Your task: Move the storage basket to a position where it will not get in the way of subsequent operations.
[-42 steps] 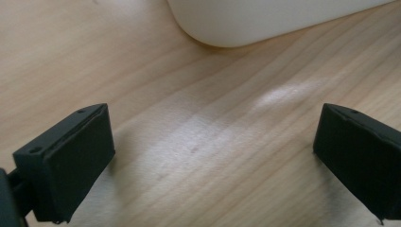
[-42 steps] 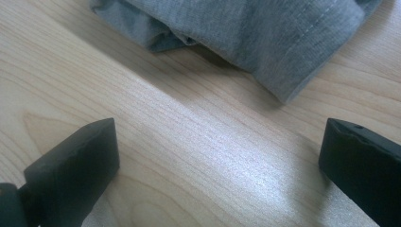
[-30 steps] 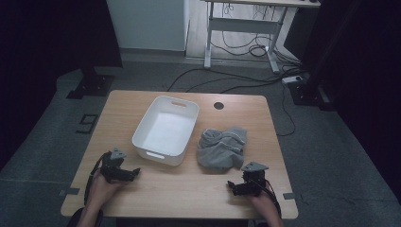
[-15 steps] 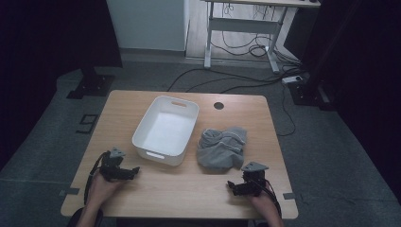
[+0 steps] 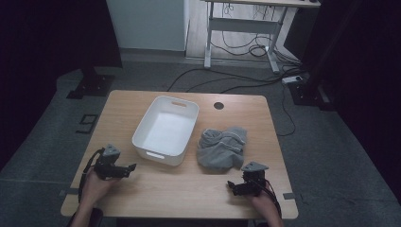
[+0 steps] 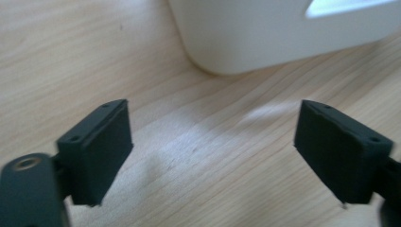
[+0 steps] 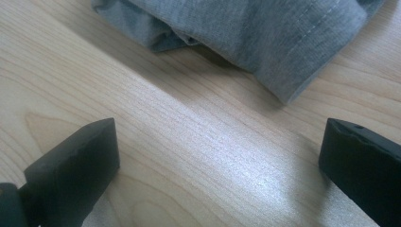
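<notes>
Grey crumpled garment [image 5: 222,147] sits on the wooden table [image 5: 189,189], just beside the white plastic bin [image 5: 165,128], on the bin's right in the high view, and nothing is touching it yet. Looks like the very start: the likely job is getting that cloth into the bin, which is empty right now.

Right gripper [image 5: 235,186] is parked near the table's front edge, close to the garment's near hem, tongs wide apart with bare wood between them. In the right gripper view the folded grey edge [image 7: 283,52] lies just ahead of the jaws.

Left gripper [image 5: 126,168] hovers near the bin's front corner [image 6: 222,56]; its tongs have just been closing a bit but are apart, nothing between them.

Next move, I reckon: right gripper slides forward, straddles a thick fold and pinches it. A thin layer could slip out.
</notes>
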A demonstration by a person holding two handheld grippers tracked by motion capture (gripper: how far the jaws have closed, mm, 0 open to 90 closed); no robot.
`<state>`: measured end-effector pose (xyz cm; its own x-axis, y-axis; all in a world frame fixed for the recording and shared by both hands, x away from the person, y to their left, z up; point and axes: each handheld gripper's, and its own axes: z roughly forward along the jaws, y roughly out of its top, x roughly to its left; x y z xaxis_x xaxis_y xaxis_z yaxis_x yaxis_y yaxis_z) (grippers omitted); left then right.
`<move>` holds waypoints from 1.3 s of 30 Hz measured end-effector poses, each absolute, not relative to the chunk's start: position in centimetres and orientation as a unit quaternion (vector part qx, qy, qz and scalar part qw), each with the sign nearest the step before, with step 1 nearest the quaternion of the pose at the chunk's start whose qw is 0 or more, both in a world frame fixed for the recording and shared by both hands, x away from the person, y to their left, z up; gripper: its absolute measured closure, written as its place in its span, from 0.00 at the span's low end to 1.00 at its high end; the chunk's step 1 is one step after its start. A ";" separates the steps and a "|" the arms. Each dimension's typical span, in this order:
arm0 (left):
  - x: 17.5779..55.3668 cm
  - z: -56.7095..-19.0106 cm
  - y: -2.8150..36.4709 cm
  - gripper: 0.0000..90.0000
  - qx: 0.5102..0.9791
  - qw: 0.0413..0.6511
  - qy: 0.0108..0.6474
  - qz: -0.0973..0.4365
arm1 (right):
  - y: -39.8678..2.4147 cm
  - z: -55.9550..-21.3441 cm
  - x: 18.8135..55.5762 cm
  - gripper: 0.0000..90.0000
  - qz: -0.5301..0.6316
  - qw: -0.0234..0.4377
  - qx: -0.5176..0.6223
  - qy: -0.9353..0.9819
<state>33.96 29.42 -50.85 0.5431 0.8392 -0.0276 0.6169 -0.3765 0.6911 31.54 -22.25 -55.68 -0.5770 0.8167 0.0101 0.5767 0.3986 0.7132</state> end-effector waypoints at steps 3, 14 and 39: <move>33.8 -50.1 29.4 0.16 0.812 0.340 0.444 0.167 | -22.2 -55.7 31.5 0.00 0.345 0.174 0.426 0.818; 33.4 -46.2 28.8 0.27 0.824 0.356 0.407 0.171 | -22.2 -55.7 31.5 0.00 0.345 0.174 0.426 0.818; 35.8 -42.7 19.0 0.49 0.861 0.387 0.303 0.129 | -22.2 -55.7 31.5 0.00 0.345 0.174 0.426 0.818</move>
